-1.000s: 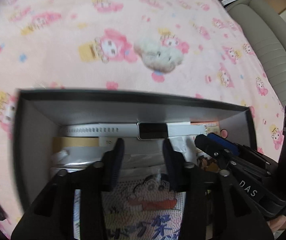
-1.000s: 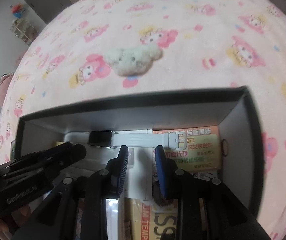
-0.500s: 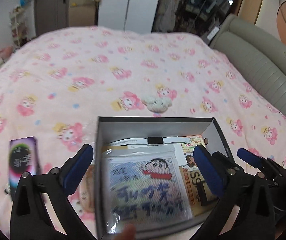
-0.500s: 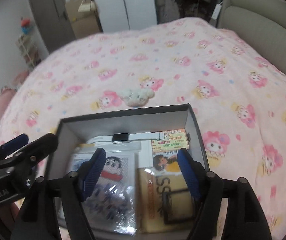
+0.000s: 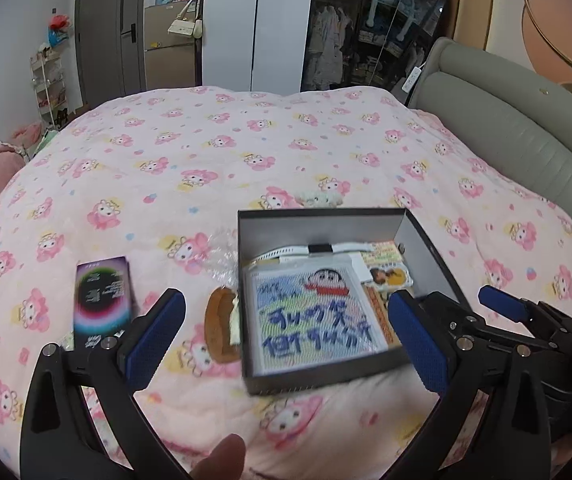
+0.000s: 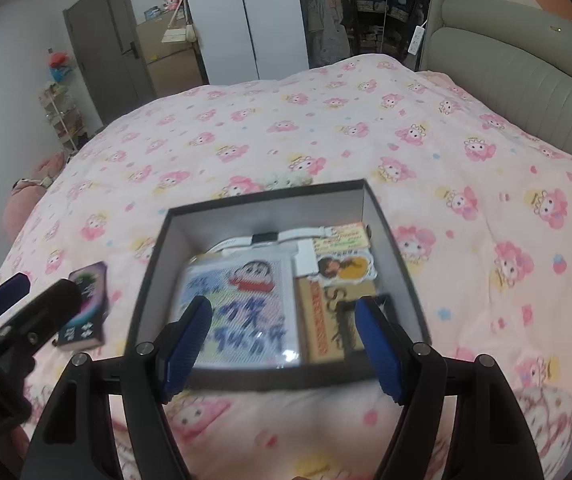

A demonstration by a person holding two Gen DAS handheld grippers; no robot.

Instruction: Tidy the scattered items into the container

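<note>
- While both grippers hang over the near edge of the bed, the box (image 6: 382,216) sits open on the pink blanket (image 5: 245,140), dark outside, grey inside.
- Left gripper (image 5: 286,336): jaws have just swung apart and now stand spread wide, nothing between the blue pads, the box's left wall below the gap.
- Right gripper (image 6: 281,344): same story, jaws just opened, splayed wide over the box's near wall, empty.
- Packed in the box: a cartoon picture (image 6: 241,312) in a clear sleeve lies flat on the left side, a white watch (image 6: 265,238) runs along the far wall, a sticker card (image 6: 346,266) sits at the right, and a yellow-brown book (image 6: 322,320) lies near the right wall.
- Left out on the blanket: a purple box (image 5: 101,300) well to the left of the box, and a brown comb (image 5: 219,320) just beside its left wall.
- Crinkled clear wrap (image 5: 221,252) lies off the far-left corner.
- Small pale plush (image 5: 320,198) lies just behind the far wall, partly hidden by it from the right wrist.
- Grey headboard (image 5: 526,136) bounds the bed on the right; wardrobes and a door stand beyond the foot.
- Fingertip (image 5: 219,456) pokes in at the bottom of the left view.
</note>
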